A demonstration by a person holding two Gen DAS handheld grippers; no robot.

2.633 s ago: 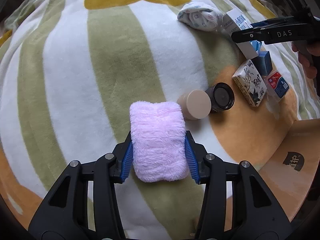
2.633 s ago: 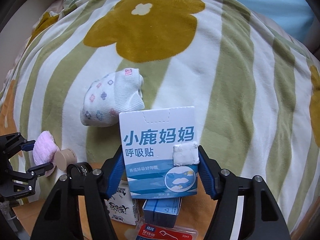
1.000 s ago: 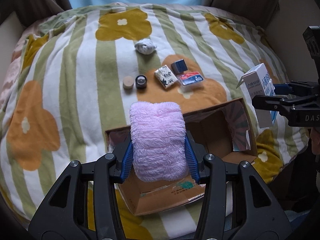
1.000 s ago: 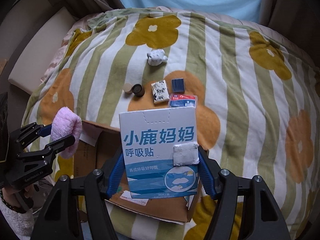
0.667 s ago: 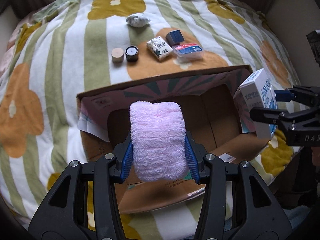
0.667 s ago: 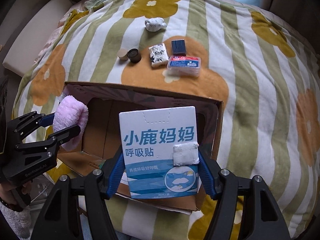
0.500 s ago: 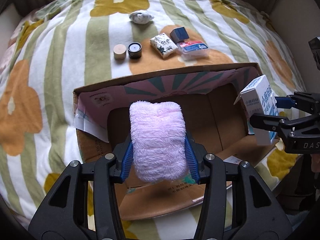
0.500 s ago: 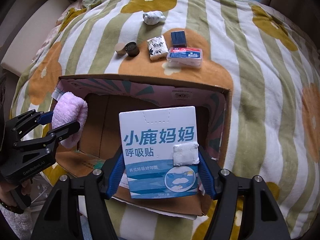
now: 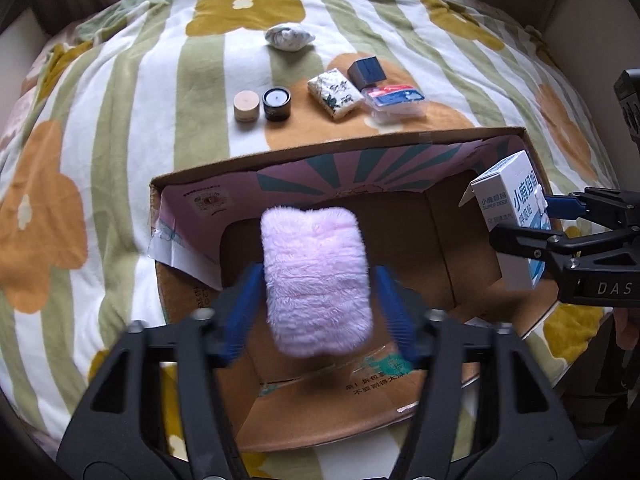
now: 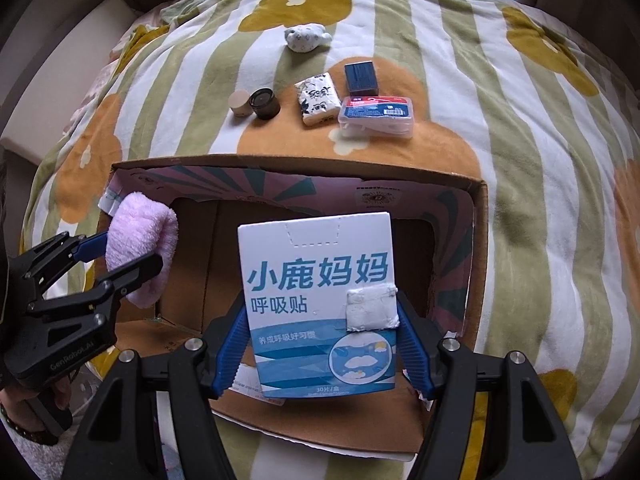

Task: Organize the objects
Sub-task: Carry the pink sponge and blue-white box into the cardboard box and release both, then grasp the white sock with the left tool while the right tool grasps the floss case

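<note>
My left gripper [image 9: 316, 312] has its jaws spread, with gaps on both sides of the pink fluffy cloth [image 9: 316, 276], which hangs over the open cardboard box [image 9: 320, 148]. The fingers [image 9: 244, 312] look blurred. In the right wrist view the cloth [image 10: 140, 248] sits between the left gripper's fingers [image 10: 120, 276] at the box's left side. My right gripper [image 10: 320, 344] is shut on a white and blue carton [image 10: 320, 304] held upright over the box [image 10: 280, 166]. The carton also shows in the left wrist view [image 9: 512, 216].
Beyond the box, on the striped flower blanket [image 9: 120, 120], lie a wooden-lidded jar [image 9: 246, 106], a dark jar [image 9: 277, 103], a patterned packet [image 9: 335, 94], a dark blue box [image 9: 366, 71], a clear plastic case [image 9: 396, 98] and a rolled sock [image 9: 289, 37].
Both grippers rose from the blanket and pulled back over the cardboard box. In the last half second the left jaws spread away from the pink cloth.
</note>
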